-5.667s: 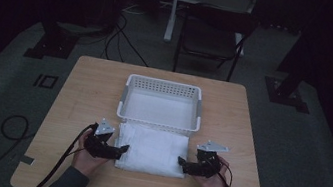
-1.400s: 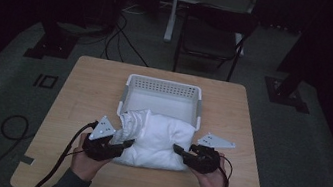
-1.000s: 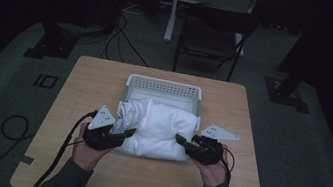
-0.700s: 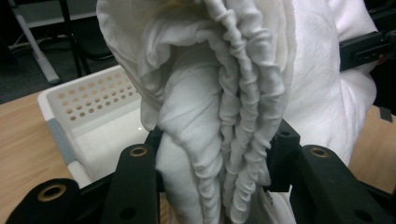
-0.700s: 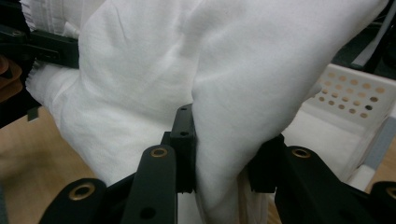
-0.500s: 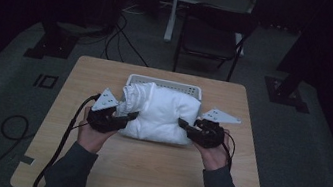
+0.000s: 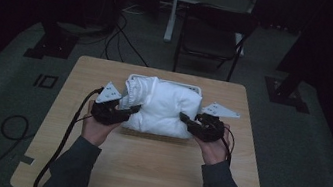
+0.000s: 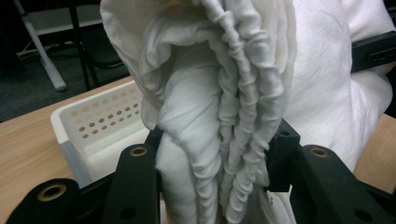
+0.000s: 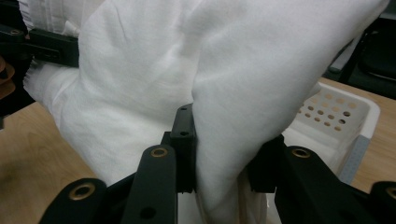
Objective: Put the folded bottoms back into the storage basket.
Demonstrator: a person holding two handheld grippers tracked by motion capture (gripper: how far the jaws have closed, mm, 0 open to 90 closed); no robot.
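Observation:
A white cloth (image 7: 163, 104), folded into a thick bundle, hangs between my two grippers above the white perforated basket (image 7: 154, 133). My left gripper (image 7: 130, 110) is shut on the cloth's gathered left edge (image 8: 219, 116), with the jaws pressing the folds. At the other end, my right gripper (image 7: 186, 121) is shut on a thick fold (image 9: 224, 93). The left gripper view has the basket's holed wall (image 8: 93, 123) behind the cloth. In the right gripper view the basket (image 9: 336, 119) lies behind and below the cloth. The cloth hides most of the basket's inside.
The basket stands on the far half of a wooden table (image 7: 152, 172). A dark chair (image 7: 211, 35) stands beyond the far edge. Cables (image 7: 12, 125) lie on the floor at the left, and stand bases sit at both sides.
Both grippers have carried the cloth away from the person and a little upward, from the table in front of the basket to above the basket. Both grips stayed shut.

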